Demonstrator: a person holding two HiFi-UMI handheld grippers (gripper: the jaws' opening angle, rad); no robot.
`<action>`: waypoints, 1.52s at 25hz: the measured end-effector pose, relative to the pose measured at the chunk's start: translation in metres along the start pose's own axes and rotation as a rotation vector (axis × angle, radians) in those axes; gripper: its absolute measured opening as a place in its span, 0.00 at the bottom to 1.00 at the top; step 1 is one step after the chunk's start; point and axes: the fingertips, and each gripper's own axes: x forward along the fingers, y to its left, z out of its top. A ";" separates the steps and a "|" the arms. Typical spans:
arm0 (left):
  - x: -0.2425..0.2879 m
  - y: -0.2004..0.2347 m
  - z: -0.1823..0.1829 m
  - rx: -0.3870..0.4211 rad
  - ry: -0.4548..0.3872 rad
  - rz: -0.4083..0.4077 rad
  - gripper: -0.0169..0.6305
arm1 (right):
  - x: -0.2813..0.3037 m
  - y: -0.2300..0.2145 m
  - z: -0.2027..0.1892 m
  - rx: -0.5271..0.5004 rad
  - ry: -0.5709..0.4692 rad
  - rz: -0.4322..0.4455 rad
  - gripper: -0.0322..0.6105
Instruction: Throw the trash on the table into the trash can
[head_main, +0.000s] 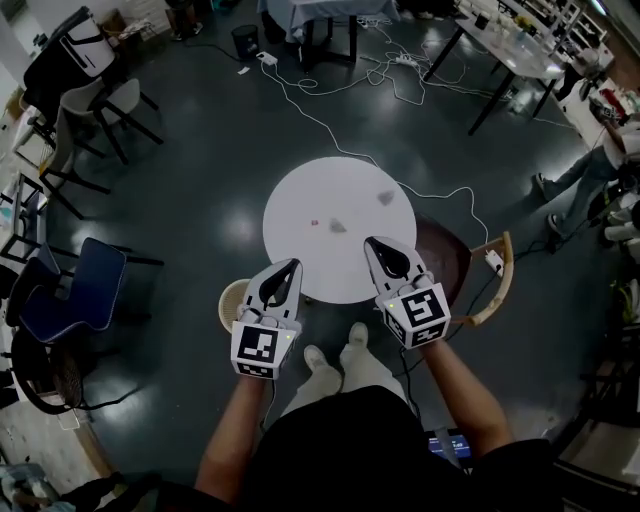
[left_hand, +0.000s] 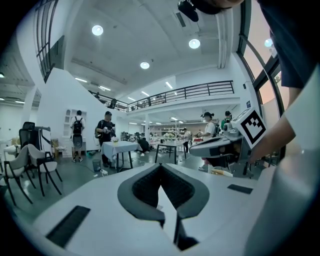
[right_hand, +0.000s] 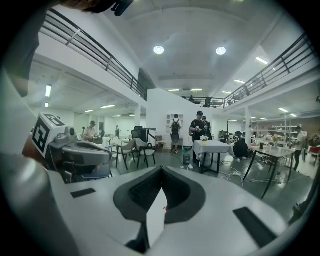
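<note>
The left gripper (left_hand: 161, 167) had its jaws closed together, tips touching. The right gripper (left_hand: 200, 148), bearing its marker cube, appeared at right. Beyond stood a cloth-covered table (left_hand: 119, 148), chairs (left_hand: 30, 162) and several people.

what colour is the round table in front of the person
White. The round table shows best in the head view.

White left claw (head_main: 291, 266) and right claw (head_main: 372, 243), black-and-white marker cubes (head_main: 258, 348); black shirt (head_main: 350, 450), pale trousers (head_main: 340, 380), white shoes (head_main: 316, 357).
</note>
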 end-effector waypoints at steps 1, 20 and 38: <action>0.005 0.000 -0.004 0.001 0.008 -0.003 0.04 | 0.001 -0.004 -0.003 0.003 0.001 -0.003 0.08; 0.143 -0.020 -0.082 0.003 0.188 -0.114 0.04 | 0.036 -0.104 -0.105 0.081 0.140 0.001 0.08; 0.267 0.002 -0.209 0.009 0.346 -0.048 0.04 | 0.093 -0.159 -0.213 0.167 0.257 0.057 0.08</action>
